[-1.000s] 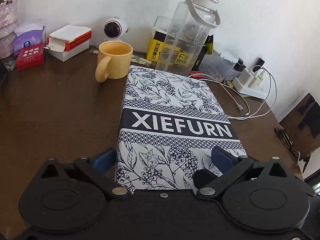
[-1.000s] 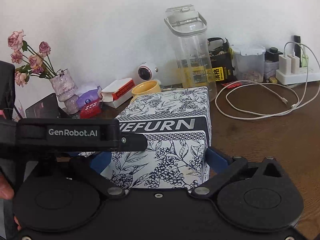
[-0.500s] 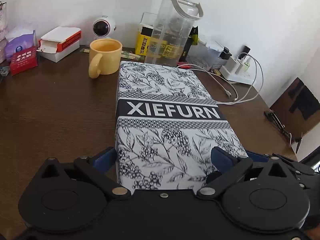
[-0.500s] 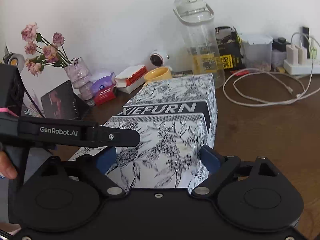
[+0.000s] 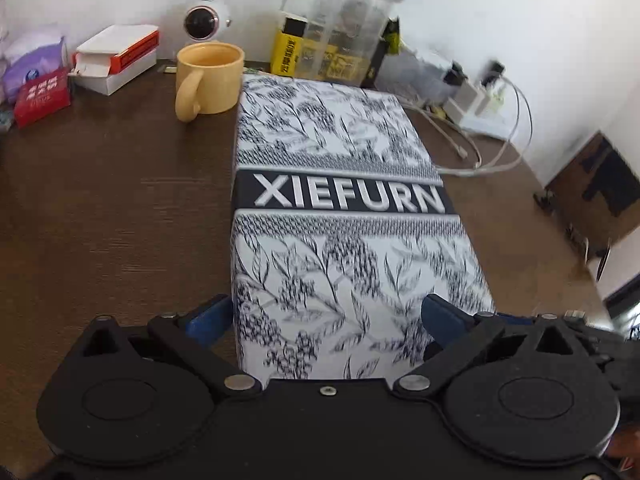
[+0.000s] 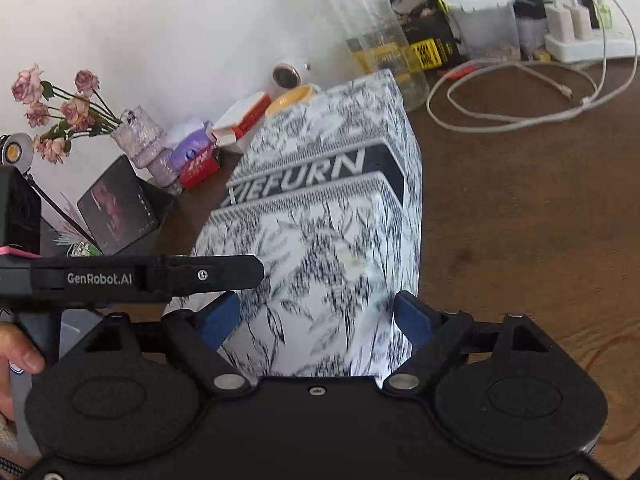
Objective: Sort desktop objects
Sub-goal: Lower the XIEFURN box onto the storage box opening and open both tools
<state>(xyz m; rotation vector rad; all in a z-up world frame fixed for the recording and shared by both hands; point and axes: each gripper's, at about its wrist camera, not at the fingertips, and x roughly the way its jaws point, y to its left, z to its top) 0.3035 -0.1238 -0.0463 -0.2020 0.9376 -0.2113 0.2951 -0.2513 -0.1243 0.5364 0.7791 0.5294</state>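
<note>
We see the box (image 5: 344, 200): white with a black leaf-and-berry print, plus a black band with white XIEFURN lettering. Our left gripper (image 5: 326, 316) and right gripper (image 6: 316, 312) have black bodies and blue pads (image 5: 208, 318). The mug (image 5: 210, 76) is pale yellow, the desk (image 5: 112, 200) dark brown wood grain. The small box (image 5: 116, 56) is white with an orange-red edge, the packet (image 5: 42, 96) red with white print, the tissue pack (image 5: 34, 66) lilac. The roses (image 6: 52, 108) are faded pink on green stems, cables (image 6: 520, 100) white, the carton (image 5: 290, 50) yellow and black.
</note>
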